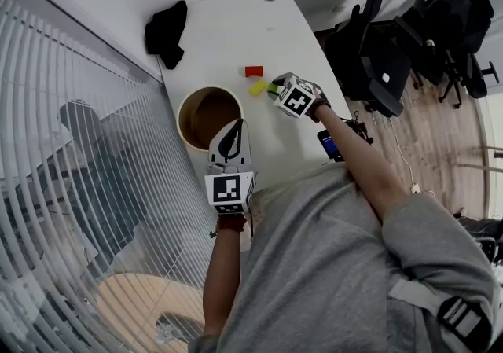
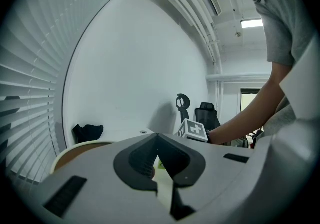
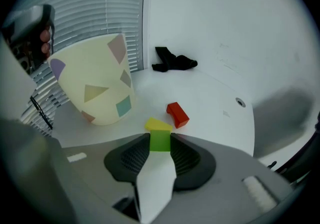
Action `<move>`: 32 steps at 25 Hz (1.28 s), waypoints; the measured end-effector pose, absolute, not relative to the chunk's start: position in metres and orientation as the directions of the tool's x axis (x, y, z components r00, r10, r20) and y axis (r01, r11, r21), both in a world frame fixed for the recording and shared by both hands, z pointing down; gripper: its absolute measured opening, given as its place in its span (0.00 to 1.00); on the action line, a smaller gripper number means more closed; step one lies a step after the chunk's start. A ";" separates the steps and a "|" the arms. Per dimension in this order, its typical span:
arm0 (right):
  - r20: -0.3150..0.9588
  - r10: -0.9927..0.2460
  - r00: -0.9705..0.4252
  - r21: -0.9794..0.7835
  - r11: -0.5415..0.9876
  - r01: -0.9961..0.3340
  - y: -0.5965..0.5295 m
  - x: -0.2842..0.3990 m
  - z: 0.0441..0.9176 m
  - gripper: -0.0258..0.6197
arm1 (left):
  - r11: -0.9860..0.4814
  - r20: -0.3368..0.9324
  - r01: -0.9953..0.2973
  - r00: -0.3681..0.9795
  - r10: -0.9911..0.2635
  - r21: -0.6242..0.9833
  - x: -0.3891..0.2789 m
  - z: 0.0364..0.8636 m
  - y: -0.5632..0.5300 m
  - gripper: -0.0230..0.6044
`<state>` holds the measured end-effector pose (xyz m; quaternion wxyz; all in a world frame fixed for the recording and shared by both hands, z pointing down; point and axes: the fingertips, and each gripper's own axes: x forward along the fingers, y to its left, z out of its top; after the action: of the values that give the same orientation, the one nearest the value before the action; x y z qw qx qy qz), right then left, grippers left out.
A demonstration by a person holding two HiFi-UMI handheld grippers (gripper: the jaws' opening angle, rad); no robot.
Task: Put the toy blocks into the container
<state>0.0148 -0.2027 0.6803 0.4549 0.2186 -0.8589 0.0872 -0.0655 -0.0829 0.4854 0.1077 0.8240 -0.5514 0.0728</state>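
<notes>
My right gripper [image 3: 160, 136] is shut on a green block [image 3: 160, 143], which it holds a little above the white table [image 3: 210, 93]. Just beyond it a yellow block [image 3: 158, 124] and a red block [image 3: 177, 114] lie on the table. The cream container [image 3: 97, 86] with coloured shapes stands to their left. In the head view the green block [image 1: 272, 89] is at the right gripper [image 1: 277, 90], next to the yellow block [image 1: 258, 86] and the red block [image 1: 253, 71]. My left gripper [image 1: 233, 127] is shut and empty at the near rim of the container [image 1: 189, 100].
A black cloth [image 1: 167, 31] lies at the far left end of the table. Black office chairs [image 1: 393, 45] stand off the table's right side, and a phone [image 1: 328, 143] sits near its right edge. Window blinds [image 1: 63, 108] run along the left.
</notes>
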 end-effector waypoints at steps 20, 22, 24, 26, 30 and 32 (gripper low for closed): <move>0.666 -0.405 -0.627 0.065 0.869 -0.491 -0.219 0.004 0.593 0.26 | -0.340 0.247 -0.936 0.351 -0.903 0.088 -0.075 0.478 -0.088 0.05; 0.647 -0.417 -0.638 0.072 0.867 -0.493 -0.222 0.006 0.584 0.26 | -0.340 0.245 -0.936 0.351 -0.904 0.087 -0.075 0.478 -0.089 0.05; 0.615 -0.439 -0.655 0.073 0.859 -0.507 -0.228 0.010 0.569 0.26 | -0.339 0.246 -0.937 0.350 -0.904 0.086 -0.074 0.478 -0.088 0.05; 0.577 -0.462 -0.673 0.063 0.847 -0.528 -0.234 0.015 0.553 0.26 | -0.339 0.249 -0.937 0.349 -0.903 0.085 -0.075 0.478 -0.088 0.05; 0.516 -0.501 -0.695 0.061 0.831 -0.553 -0.241 0.022 0.527 0.26 | -0.336 0.250 -0.938 0.346 -0.904 0.085 -0.076 0.477 -0.088 0.05; 0.490 -0.516 -0.703 0.070 0.827 -0.558 -0.243 0.022 0.516 0.26 | -0.333 0.252 -0.939 0.343 -0.905 0.084 -0.076 0.478 -0.089 0.05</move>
<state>0.0221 -0.2426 0.5165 0.2528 0.2911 -0.9218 0.0417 -0.0762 -0.0885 0.4779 0.1075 0.8124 -0.5675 0.0798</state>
